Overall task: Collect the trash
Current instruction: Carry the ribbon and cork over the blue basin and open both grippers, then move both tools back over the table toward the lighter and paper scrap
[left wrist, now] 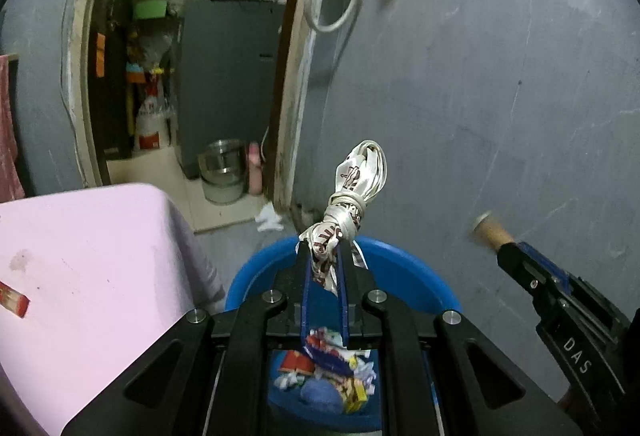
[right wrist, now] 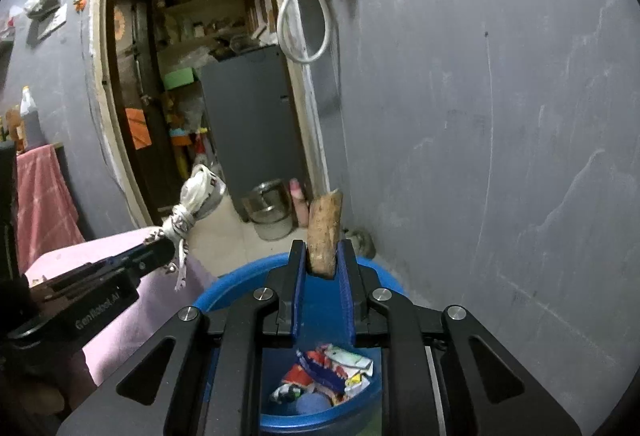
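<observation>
Grey concrete wall behind, a blue tub (right wrist: 384, 272) of wrappers waits below — the left gripper (left wrist: 323, 256) pinches a knotted wrapper (left wrist: 352, 196), the right gripper (right wrist: 323, 256) a brown husk (right wrist: 326, 232), both above its rim. Best released together, well inside the edge.

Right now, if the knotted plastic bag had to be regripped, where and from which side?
Grip the knotted plastic bag just below its knot, where the plastic is bunched into a narrow neck, coming from underneath as the left gripper does. The loop above is loose and wider, likely to slip. It hangs over the blue bin.
</observation>
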